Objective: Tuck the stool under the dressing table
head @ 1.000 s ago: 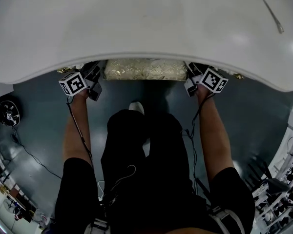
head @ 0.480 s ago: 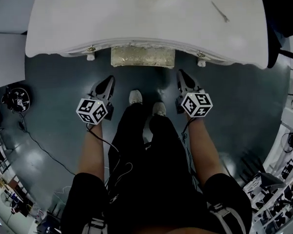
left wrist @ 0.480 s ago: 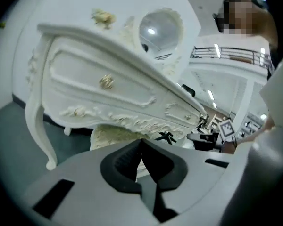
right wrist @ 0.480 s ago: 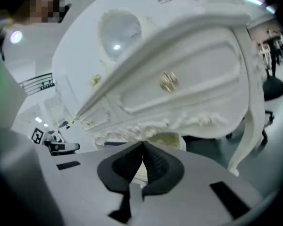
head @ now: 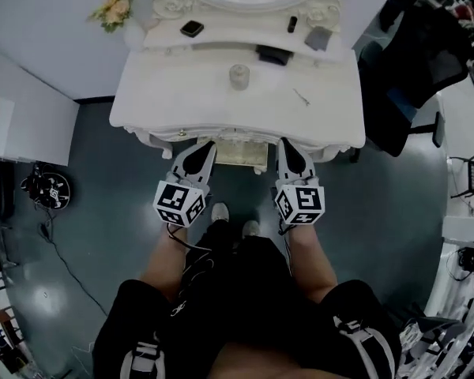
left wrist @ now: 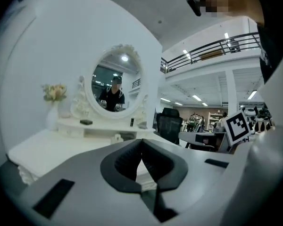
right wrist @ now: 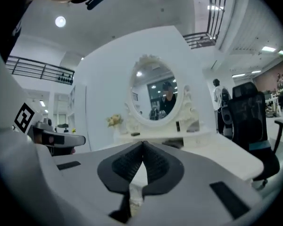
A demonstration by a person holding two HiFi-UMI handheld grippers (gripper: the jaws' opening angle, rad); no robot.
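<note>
Cream edge of the stool [head: 241, 156] peeped from beneath the dressing table [head: 174, 93], apparently tucked in as wanted, so the left gripper [head: 204, 146] and right gripper [head: 285, 143] hung at its front edge, fingers closed together on nothing, probably needing no hold.

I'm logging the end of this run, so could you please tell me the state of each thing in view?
stool: tucked under the dressing table, only its front edge showing.
left gripper: fingers shut, nothing between them.
right gripper: fingers shut, nothing between them.
</note>
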